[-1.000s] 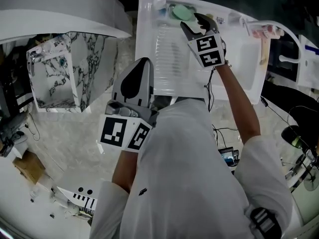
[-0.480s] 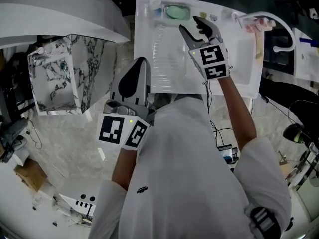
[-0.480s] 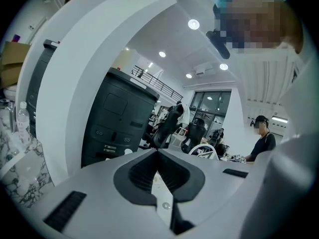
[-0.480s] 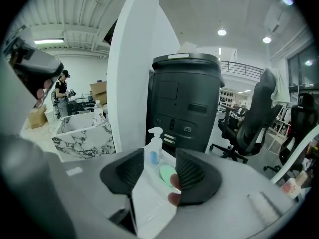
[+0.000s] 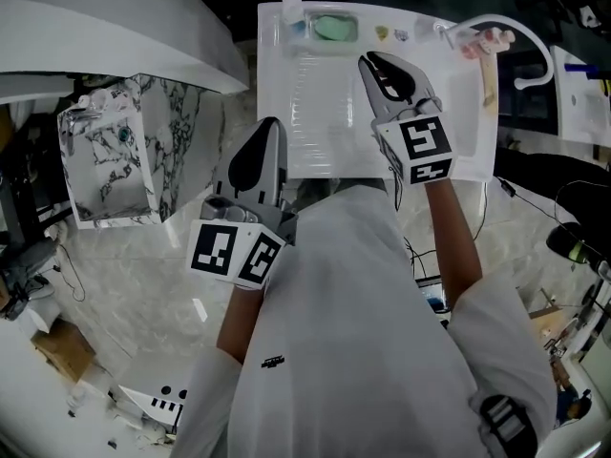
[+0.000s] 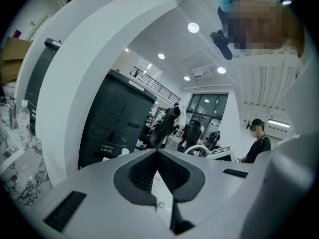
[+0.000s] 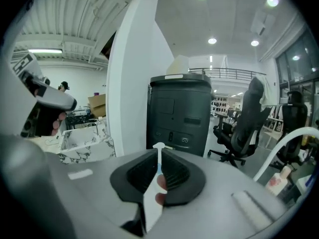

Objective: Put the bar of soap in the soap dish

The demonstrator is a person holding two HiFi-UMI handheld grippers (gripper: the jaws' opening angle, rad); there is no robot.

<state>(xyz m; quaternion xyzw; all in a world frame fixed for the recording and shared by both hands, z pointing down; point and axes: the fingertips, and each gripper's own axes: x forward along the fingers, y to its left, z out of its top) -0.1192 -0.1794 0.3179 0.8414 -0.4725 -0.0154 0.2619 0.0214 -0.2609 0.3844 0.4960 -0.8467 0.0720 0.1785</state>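
The pale green bar of soap point(image 5: 334, 28) lies in the clear soap dish point(image 5: 311, 31) at the far edge of the white ribbed counter point(image 5: 325, 113). My right gripper point(image 5: 368, 61) hovers over the counter, nearer me and to the right of the dish, apart from the soap. Its jaws are closing with nothing between them, and in the right gripper view point(image 7: 159, 146) the tips nearly meet. My left gripper point(image 5: 270, 124) is held at the counter's near left corner, shut and empty; the left gripper view point(image 6: 158, 151) shows only the room beyond.
A small white bottle point(image 5: 291, 8) stands left of the dish. A white curved tube point(image 5: 527, 38) and a pinkish item point(image 5: 485, 42) sit at the counter's right end. A marbled box point(image 5: 115, 151) stands on the left. Cables lie on the floor at the right.
My right gripper has drawn back from the soap dish towards me and risen, its jaws going from wide to nearly together. The soap stays in the dish. The left gripper has barely shifted.
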